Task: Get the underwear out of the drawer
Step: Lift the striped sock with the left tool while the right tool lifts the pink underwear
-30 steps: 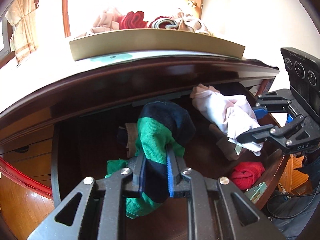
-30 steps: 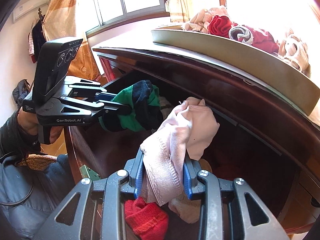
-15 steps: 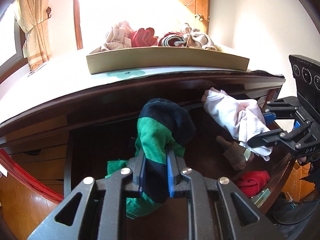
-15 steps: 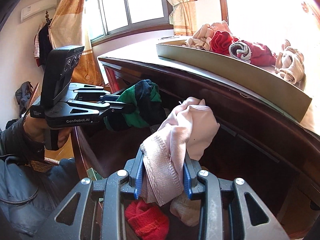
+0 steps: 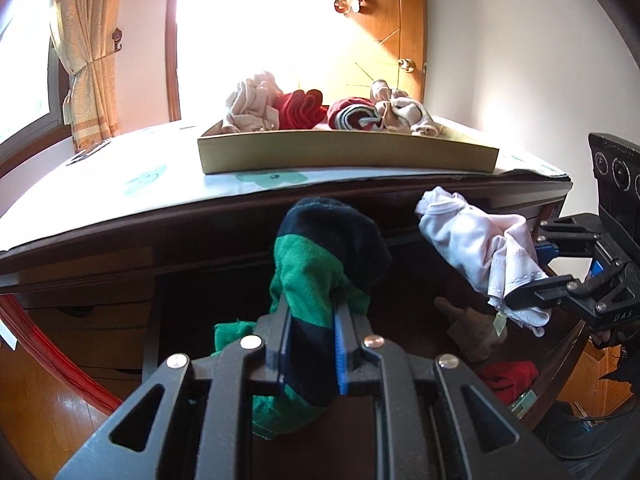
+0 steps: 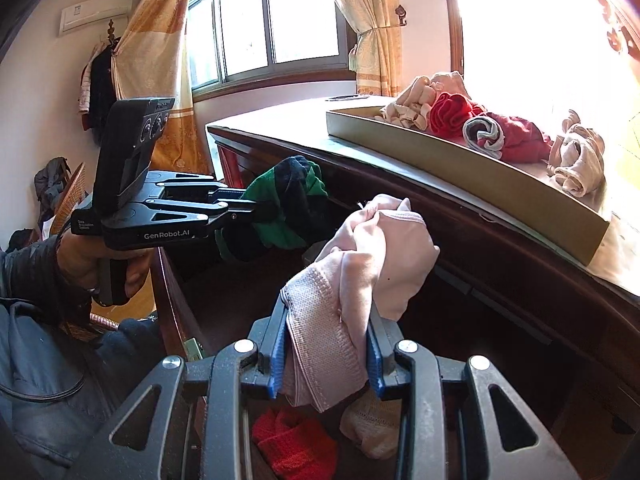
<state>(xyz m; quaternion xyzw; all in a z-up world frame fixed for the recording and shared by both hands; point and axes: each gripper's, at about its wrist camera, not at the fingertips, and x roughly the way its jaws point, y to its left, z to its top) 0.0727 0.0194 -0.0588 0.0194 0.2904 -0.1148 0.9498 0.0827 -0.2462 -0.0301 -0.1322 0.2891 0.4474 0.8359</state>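
My left gripper (image 5: 310, 312) is shut on green and navy striped underwear (image 5: 320, 256), held up above the open dark wooden drawer (image 5: 560, 364). From the right wrist view the same left gripper (image 6: 256, 210) and striped garment (image 6: 286, 200) hang at the left, gripped by a hand. My right gripper (image 6: 326, 320) is shut on pale pink underwear (image 6: 368, 256), also lifted over the drawer; it shows at the right in the left wrist view as right gripper (image 5: 516, 294) with the pink garment (image 5: 476, 248). Red underwear (image 6: 296, 440) and a beige piece (image 6: 370, 426) lie in the drawer below.
On the dresser top (image 5: 120, 192) stands a shallow tan tray (image 5: 344, 152) holding several rolled garments in pink, red and beige. A window and curtains (image 6: 372, 20) lie behind. A wooden floor (image 5: 36, 400) shows lower left, a door (image 5: 400, 40) behind the dresser.
Both grippers have tilted upward with their garments still clamped, so the dresser top and tray now sit lower in both views. The garments have come up out of the drawer toward the dresser's edge.
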